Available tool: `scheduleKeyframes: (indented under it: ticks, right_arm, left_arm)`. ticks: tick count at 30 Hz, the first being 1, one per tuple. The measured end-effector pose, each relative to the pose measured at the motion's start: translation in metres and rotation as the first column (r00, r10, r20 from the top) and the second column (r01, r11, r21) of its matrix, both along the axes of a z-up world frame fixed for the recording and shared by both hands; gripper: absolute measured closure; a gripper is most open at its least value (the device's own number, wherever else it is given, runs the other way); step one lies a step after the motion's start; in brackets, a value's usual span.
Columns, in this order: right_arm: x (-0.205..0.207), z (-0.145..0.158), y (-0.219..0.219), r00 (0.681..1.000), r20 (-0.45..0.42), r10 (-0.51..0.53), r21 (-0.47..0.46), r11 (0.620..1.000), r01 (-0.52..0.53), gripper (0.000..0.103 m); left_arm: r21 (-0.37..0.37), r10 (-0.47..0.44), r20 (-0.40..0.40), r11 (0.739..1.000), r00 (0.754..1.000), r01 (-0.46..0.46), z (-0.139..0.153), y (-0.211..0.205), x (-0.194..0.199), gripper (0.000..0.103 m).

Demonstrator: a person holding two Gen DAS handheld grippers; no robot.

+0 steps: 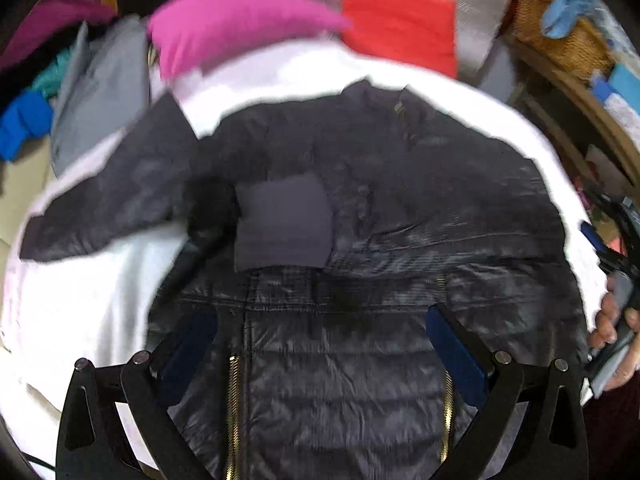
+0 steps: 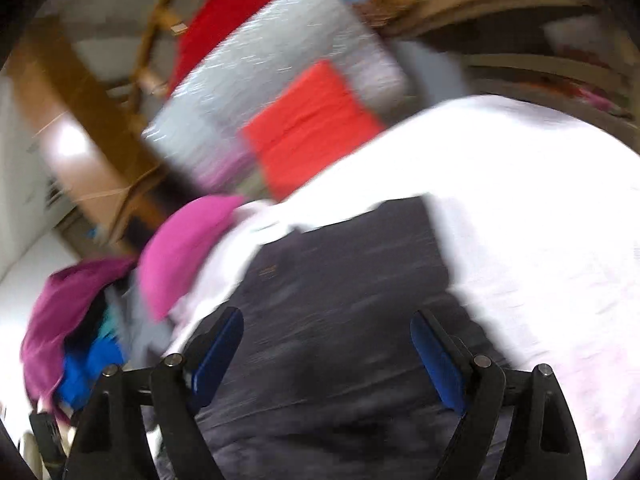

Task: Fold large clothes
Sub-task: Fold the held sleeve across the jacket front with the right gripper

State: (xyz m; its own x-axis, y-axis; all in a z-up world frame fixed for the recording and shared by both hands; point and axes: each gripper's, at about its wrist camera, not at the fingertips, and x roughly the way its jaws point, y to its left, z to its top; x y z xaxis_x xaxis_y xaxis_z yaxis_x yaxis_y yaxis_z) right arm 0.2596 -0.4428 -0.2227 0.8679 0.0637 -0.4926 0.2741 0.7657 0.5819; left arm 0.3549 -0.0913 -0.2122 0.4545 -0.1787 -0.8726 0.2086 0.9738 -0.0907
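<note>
white sheet [image 1: 100,312], wooden shelf [image 1: 576,92], wooden ladder [image 2: 156,52] behind.

one dark puffer jacket [image 1: 360,208] on one white sheet [image 1: 80,300], one pink cushion [image 1: 224,24], one red cloth [image 1: 400,24], one wicker basket [image 1: 560,36], and two tools, left tool [image 1: 320,344] and right tool [image 2: 326,348].

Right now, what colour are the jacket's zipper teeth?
Gold, on the black jacket; clearest in the left wrist view.

Glossy quilted black jacket [image 1: 360,240] on matt white cloth sheet [image 1: 80,300]
</note>
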Motion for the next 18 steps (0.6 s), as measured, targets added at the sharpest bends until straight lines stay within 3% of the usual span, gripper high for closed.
scheduleKeyframes:
  ticks: [2, 5, 6, 7, 8, 9, 10, 13, 16, 18]
  right_arm:
    - [0.002, -0.014, -0.026, 0.998, -0.039, -0.041, 0.019, 0.999, 0.042, 0.016]
    - [0.015, -0.028, -0.044, 0.995, -0.093, -0.045, 0.025, 0.999, 0.048, 0.016]
    - [0.024, -0.030, -0.038, 0.994, -0.105, -0.037, 0.028, 0.999, 0.041, 0.018]
    - [0.032, -0.036, -0.039, 0.992, -0.127, -0.012, 0.035, 0.999, 0.016, 0.022]
    - [0.040, -0.038, -0.032, 0.990, -0.139, 0.003, 0.034, 0.999, 0.001, 0.028]
    - [0.048, -0.042, -0.030, 0.986, -0.167, 0.022, 0.021, 1.000, -0.018, 0.045]
    - [0.052, -0.044, -0.025, 0.982, -0.187, 0.018, 0.000, 1.000, -0.019, 0.057]
    - [0.052, -0.044, -0.024, 0.985, -0.171, -0.010, -0.040, 0.999, 0.003, 0.077]
    - [0.040, -0.039, -0.034, 0.994, -0.107, -0.035, -0.022, 0.999, 0.032, 0.080]
    - [0.042, -0.041, -0.035, 0.991, -0.134, -0.028, -0.026, 0.999, 0.025, 0.080]
  left_arm:
    - [-0.008, 0.035, -0.034, 0.999, 0.999, -0.035, -0.016, 0.002, 0.013, 0.001]
    - [-0.029, 0.086, -0.104, 0.996, 0.991, -0.089, -0.039, 0.006, 0.035, 0.014]
    - [-0.039, 0.098, -0.134, 0.994, 0.986, -0.104, -0.047, 0.006, 0.043, 0.022]
    - [-0.045, 0.108, -0.151, 0.992, 0.983, -0.116, -0.051, 0.007, 0.048, 0.030]
    - [-0.049, 0.121, -0.165, 0.990, 0.979, -0.131, -0.056, 0.007, 0.053, 0.031]
    - [-0.063, 0.130, -0.161, 0.988, 0.978, -0.142, -0.057, 0.007, 0.058, 0.032]
    - [-0.070, 0.133, -0.152, 0.987, 0.979, -0.145, -0.056, 0.007, 0.062, 0.038]
    - [-0.100, 0.110, -0.156, 0.987, 0.982, -0.126, -0.056, 0.000, 0.074, 0.064]
    - [-0.094, 0.100, -0.157, 0.989, 0.982, -0.116, -0.055, -0.007, 0.090, 0.069]
    - [-0.066, 0.107, -0.144, 0.991, 0.984, -0.118, -0.057, -0.010, 0.098, 0.069]
